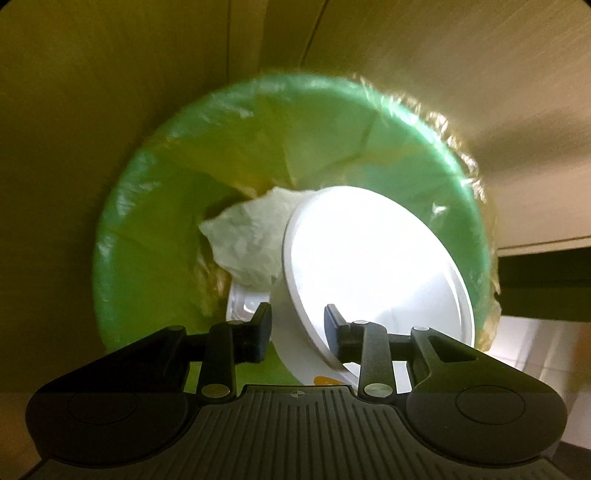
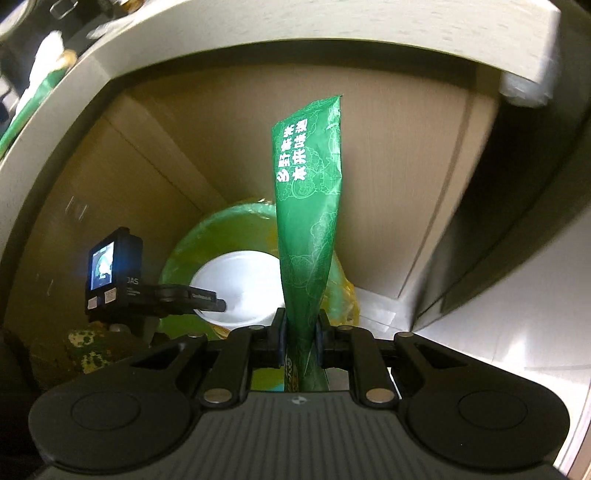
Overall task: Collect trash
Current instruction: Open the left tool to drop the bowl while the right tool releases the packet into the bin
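A bin lined with a green bag (image 1: 147,258) fills the left wrist view. Inside it a white paper bowl (image 1: 369,266) lies tilted on a crumpled tissue (image 1: 247,240) and a clear plastic piece (image 1: 243,306). My left gripper (image 1: 297,325) hangs over the bin, open, with the bowl's rim and wall between its fingers. In the right wrist view my right gripper (image 2: 301,332) is shut on a long green snack packet (image 2: 310,192) that stands upright above the bin (image 2: 192,240). The bowl (image 2: 240,273) shows there too.
The bin stands in a brown cabinet recess (image 2: 184,129) under a pale tabletop edge (image 2: 258,29). The left gripper's camera unit (image 2: 107,269) and a camouflage sleeve (image 2: 92,347) are at the bin's left. White tiled floor (image 1: 535,343) lies to the right.
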A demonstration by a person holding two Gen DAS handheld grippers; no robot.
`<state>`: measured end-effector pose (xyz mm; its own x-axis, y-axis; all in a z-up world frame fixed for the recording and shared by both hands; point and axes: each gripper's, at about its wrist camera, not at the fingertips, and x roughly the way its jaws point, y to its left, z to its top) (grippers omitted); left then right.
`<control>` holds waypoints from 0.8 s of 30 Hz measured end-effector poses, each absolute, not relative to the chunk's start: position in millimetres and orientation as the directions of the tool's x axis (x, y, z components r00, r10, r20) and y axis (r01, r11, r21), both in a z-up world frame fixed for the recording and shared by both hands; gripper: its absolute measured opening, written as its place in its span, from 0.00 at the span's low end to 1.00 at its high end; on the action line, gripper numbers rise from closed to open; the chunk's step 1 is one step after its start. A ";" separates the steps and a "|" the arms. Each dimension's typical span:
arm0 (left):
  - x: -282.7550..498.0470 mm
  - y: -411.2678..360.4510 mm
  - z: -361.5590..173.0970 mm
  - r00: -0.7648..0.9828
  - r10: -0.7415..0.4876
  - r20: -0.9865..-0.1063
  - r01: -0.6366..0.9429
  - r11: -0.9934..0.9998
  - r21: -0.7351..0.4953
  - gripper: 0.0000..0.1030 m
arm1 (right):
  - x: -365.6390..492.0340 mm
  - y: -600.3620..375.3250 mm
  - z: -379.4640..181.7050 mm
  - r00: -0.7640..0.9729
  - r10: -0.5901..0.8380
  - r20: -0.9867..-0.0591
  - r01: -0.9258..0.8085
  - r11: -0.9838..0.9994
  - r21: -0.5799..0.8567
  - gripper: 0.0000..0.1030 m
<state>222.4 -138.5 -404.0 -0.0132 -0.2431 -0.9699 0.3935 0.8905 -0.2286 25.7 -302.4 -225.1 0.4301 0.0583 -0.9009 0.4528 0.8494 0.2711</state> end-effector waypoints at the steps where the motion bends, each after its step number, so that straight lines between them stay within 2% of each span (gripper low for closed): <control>1: 222.9 -138.7 -410.7 -0.023 -0.229 -0.973 0.385 0.896 -0.220 0.34 | 31.7 -300.0 -225.2 0.429 0.061 -0.901 0.437 0.859 0.266 0.14; 6: 223.3 -143.1 -425.5 -0.036 -0.175 -0.984 0.329 0.928 -0.178 0.39 | 56.8 -284.9 -220.4 0.427 0.059 -0.902 0.369 0.900 0.233 0.14; 11: 227.3 -129.1 -400.4 0.015 -0.326 -0.945 0.301 0.903 -0.306 0.37 | 63.6 -278.6 -217.5 0.430 0.073 -0.900 0.358 0.901 0.244 0.14; 15: 226.2 -120.5 -388.0 0.005 -0.302 -0.953 0.313 0.906 -0.285 0.37 | 68.0 -272.7 -222.5 0.410 0.088 -0.908 0.351 0.904 0.246 0.14; 19: 215.8 -107.2 -354.6 0.036 -0.313 -0.949 0.281 0.915 -0.291 0.37 | 69.7 -266.5 -226.6 0.404 0.115 -0.908 0.343 0.901 0.267 0.14; 24: 209.3 -84.6 -276.1 0.117 -0.427 -0.897 0.278 0.881 -0.384 0.37 | 78.4 -267.8 -233.9 0.413 0.198 -0.889 0.335 0.875 0.350 0.14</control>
